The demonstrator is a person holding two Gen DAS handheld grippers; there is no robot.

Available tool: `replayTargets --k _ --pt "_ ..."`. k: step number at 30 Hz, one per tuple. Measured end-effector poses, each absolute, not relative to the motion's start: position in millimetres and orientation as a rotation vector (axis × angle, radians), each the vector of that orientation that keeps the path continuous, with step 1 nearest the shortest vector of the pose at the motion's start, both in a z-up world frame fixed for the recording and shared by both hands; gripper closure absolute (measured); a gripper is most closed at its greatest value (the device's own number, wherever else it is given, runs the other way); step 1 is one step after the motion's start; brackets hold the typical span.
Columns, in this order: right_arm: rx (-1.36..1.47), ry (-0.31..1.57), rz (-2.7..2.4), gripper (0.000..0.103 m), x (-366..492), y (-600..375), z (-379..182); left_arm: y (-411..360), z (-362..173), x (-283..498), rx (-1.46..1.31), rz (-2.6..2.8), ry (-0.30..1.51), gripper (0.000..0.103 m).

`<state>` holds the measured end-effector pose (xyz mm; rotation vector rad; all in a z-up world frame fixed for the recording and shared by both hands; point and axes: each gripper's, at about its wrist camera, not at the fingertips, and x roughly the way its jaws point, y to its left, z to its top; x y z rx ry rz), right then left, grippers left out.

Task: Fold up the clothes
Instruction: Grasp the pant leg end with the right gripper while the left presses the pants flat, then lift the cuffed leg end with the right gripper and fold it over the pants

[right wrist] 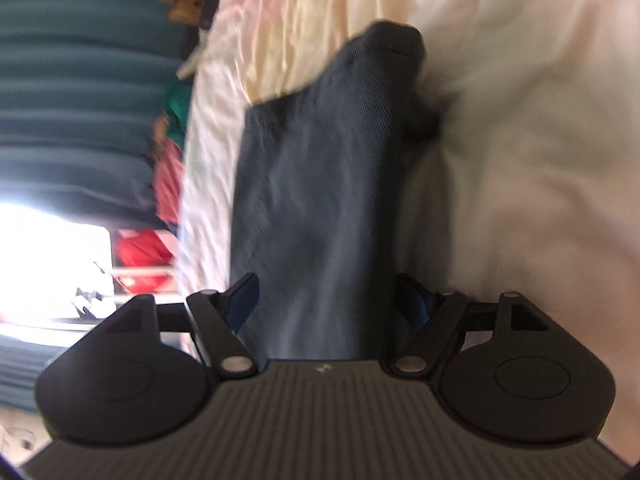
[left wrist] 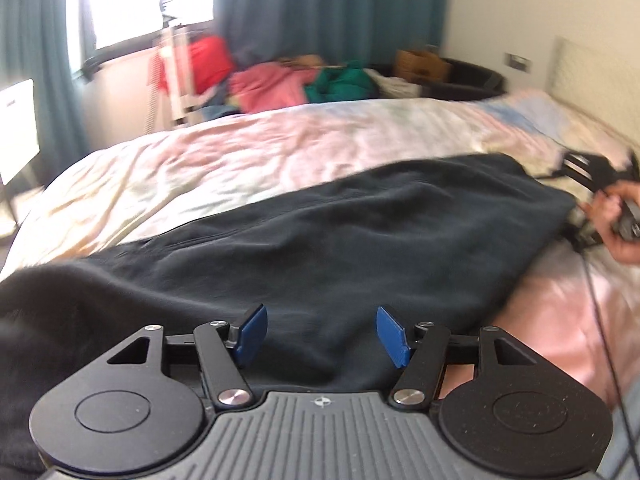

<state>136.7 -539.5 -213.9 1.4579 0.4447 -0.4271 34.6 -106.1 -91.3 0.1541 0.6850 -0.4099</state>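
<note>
1. Left gripper [left wrist: 322, 334] first: its blue fingers [left wrist: 253, 332] are spread wide apart, nothing pinched between them, and only dark cloth shows in the gap.
2. That cloth is the dark garment [left wrist: 320, 232], lying on the bed [left wrist: 224, 148] and running from the near left corner of the left view out toward the far right.
3. Whether those fingers actually touch the fabric or hang just over it, I cannot tell.
4. Over to the right gripper [right wrist: 328, 304]: its fingers [right wrist: 242, 300] are also spread wide, and the dark garment [right wrist: 320, 184] passes straight through the gap.
5. The left-hand finger in that view sits at the garment's edge; the other finger is near the opposite edge, blurred, so contact is unclear.
6. The right view is rolled on its side, with the garment stretching away from the gripper across the pale bedcover [right wrist: 520, 120] to a bunched far end.
7. From the left view, the right gripper [left wrist: 576, 168] appears at the garment's far right end, held in a hand [left wrist: 616, 220], with a thin cable [left wrist: 600, 320] trailing down across the pink sheet.
8. Further out: a heap of red, pink and green clothes [left wrist: 280, 80] beyond the bed, teal curtains [left wrist: 320, 4], a bright window [left wrist: 152, 0].
</note>
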Motion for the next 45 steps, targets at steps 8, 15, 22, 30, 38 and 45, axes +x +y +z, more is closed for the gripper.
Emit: replayTargets --k 8,15,22,30,38,45 --pt "1.354 0.189 -0.493 0.028 146.8 -557.6 -238.3 -72.1 -108.0 74.8 0.007 -0.142 0.684 0.03" --pt "1.343 0.073 -0.309 0.025 157.8 -569.7 -225.3 -73.4 -135.0 85.1 0.062 -0.093 0.774 0.028" --pt "1.313 0.227 -0.363 0.029 164.4 -570.7 -233.5 -72.6 -134.3 88.3 0.051 -0.08 0.8 0.025" --pt "1.183 0.395 -0.402 0.075 172.6 -562.9 -231.3 -74.1 -136.2 95.2 0.057 -0.079 0.805 0.022" --pt "0.966 0.329 -0.501 0.091 175.8 -530.9 -187.8 -71.7 -142.1 98.8 0.041 -0.105 0.856 0.011" --pt "0.595 0.204 -0.42 0.091 185.7 -465.1 -109.9 -68.2 -131.7 102.1 0.042 -0.105 0.869 0.011"
